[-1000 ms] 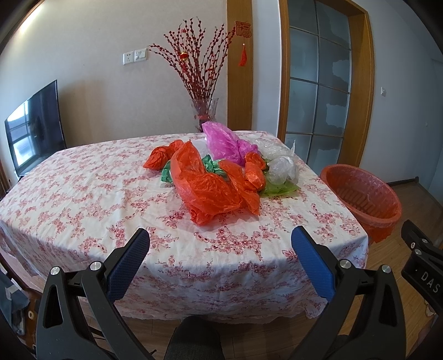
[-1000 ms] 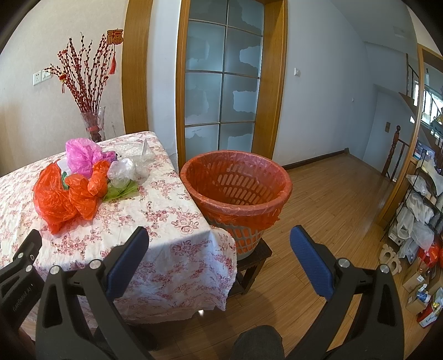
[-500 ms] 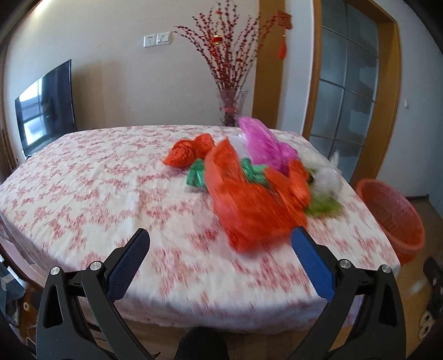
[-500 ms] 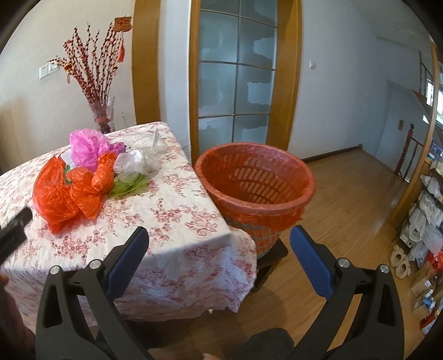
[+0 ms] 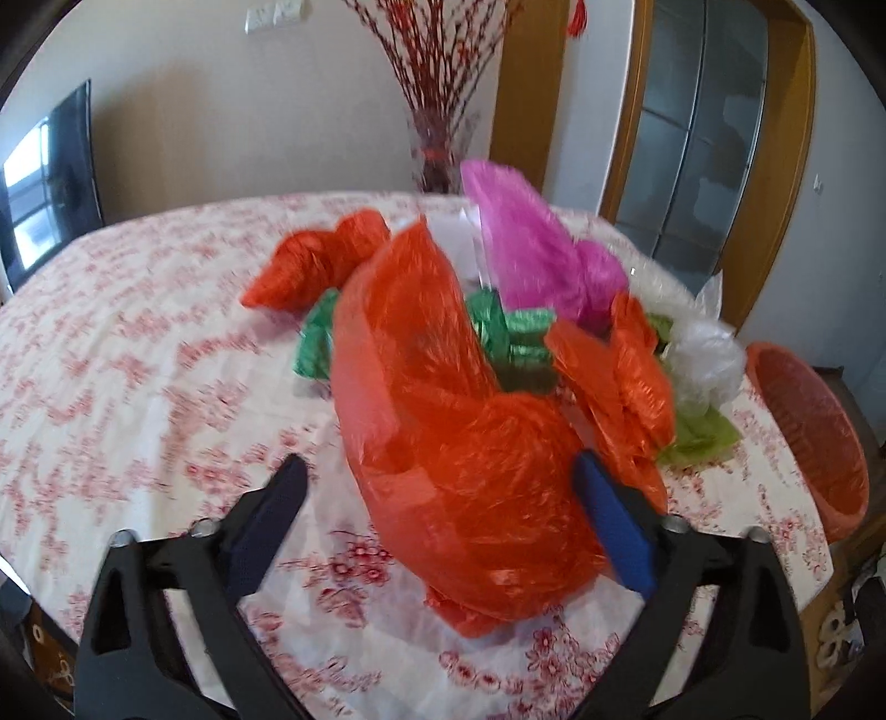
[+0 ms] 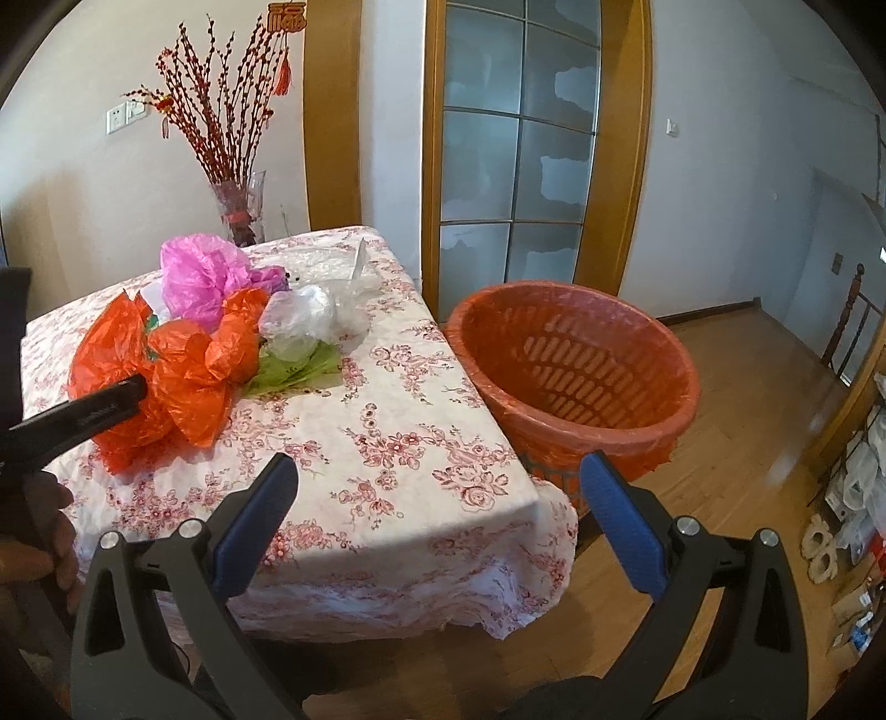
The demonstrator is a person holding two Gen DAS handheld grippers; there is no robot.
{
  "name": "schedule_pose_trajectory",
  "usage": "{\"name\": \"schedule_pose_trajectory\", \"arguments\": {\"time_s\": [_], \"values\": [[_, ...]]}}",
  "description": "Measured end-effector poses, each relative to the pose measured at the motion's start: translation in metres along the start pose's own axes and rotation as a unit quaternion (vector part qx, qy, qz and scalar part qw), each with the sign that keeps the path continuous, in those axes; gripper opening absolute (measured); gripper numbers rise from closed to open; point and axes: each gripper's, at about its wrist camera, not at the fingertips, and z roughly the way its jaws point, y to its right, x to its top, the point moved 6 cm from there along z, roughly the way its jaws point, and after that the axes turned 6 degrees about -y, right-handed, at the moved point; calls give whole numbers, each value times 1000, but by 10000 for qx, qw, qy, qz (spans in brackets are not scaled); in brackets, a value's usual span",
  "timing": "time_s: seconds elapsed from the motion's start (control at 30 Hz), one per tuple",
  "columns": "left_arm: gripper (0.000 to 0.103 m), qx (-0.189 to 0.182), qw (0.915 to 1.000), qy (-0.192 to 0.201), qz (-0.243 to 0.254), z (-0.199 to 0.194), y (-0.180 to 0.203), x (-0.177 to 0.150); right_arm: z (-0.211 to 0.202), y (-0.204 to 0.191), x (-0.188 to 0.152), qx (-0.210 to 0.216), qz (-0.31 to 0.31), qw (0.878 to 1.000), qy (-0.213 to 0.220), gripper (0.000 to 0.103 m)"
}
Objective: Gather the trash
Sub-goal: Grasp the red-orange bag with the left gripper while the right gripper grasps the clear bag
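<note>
Between the closing left tool (image 5: 437, 520), crinkly orange plastic bag (image 5: 459, 443).

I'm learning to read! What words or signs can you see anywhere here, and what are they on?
"福": gold character on the red hanging ornament atop the red berry branches, cut off by the frame's edge.
Faint print on the black left gripper finger: too blurred to read.
Nothing else bears readable text.
</note>
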Motion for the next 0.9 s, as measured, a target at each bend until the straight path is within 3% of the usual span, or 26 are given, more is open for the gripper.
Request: {"name": "schedule_pose_trajectory", "arguments": {"time_s": [0.3, 0.6, 0.9], "values": [[44, -481, 9988, -18, -79, 0, -4, 2, 13, -4, 1, -23, -76, 9999, -113, 99], [38, -447, 9985, 314, -97, -25, -32, 11, 19, -22, 12, 109, -271, 9996, -35, 99], [38, -201, 9969, 669, -358, -40, -73, 38, 39, -47, 55, 357, -313, 9988, 100, 99]]}}
